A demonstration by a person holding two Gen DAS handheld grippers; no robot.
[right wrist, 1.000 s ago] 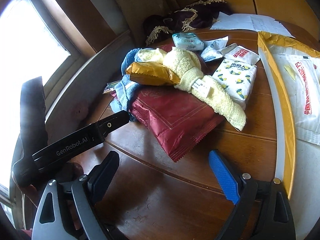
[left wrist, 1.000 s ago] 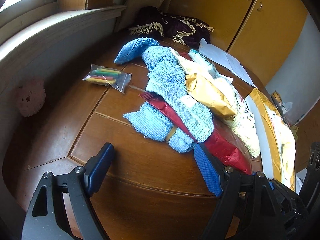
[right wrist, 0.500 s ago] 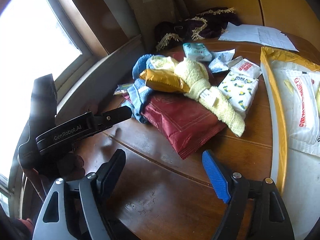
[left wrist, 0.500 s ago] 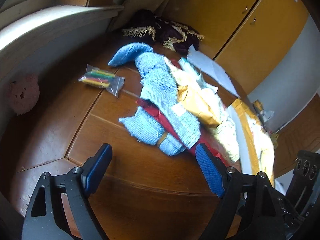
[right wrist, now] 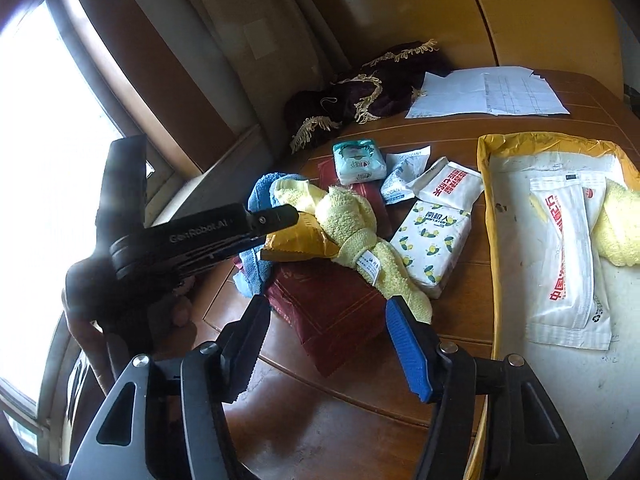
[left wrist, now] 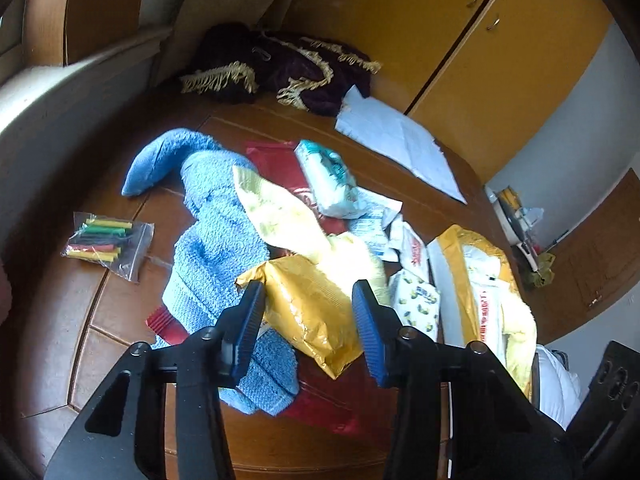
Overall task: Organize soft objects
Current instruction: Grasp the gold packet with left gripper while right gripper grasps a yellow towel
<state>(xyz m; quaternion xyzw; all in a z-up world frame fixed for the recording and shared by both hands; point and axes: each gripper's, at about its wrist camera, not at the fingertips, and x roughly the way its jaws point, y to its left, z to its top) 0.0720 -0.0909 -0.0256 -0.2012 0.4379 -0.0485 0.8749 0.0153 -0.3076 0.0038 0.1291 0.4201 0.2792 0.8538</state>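
A pile of soft things lies on the round wooden table (left wrist: 72, 320). In it, a blue towel (left wrist: 216, 240) and a yellow towel (left wrist: 280, 216) drape over a red foil packet (right wrist: 332, 312), with a gold foil packet (left wrist: 316, 312) on top. My left gripper (left wrist: 307, 286) is open, one finger on each side of the gold packet; whether the pads touch it I cannot tell. In the right wrist view the left gripper (right wrist: 290, 216) hangs over the yellow towel (right wrist: 352, 232) and gold packet (right wrist: 296, 246). My right gripper (right wrist: 326, 302) is open above the red packet's near end.
A bag of coloured sticks (left wrist: 106, 242) lies left of the pile. Tissue packs (right wrist: 432, 244) and sachets lie beside it. A yellow mailer (right wrist: 492, 216) on the right holds a white pouch (right wrist: 568, 260) and another yellow towel (right wrist: 620, 228). Papers (right wrist: 488, 92) and a fringed dark cloth (right wrist: 360, 88) sit at the back.
My left gripper has swung forward from the bare table to over the pile, and its jaws have narrowed around the gold packet. The right gripper has moved closer to the red packet, jaws slightly narrower.
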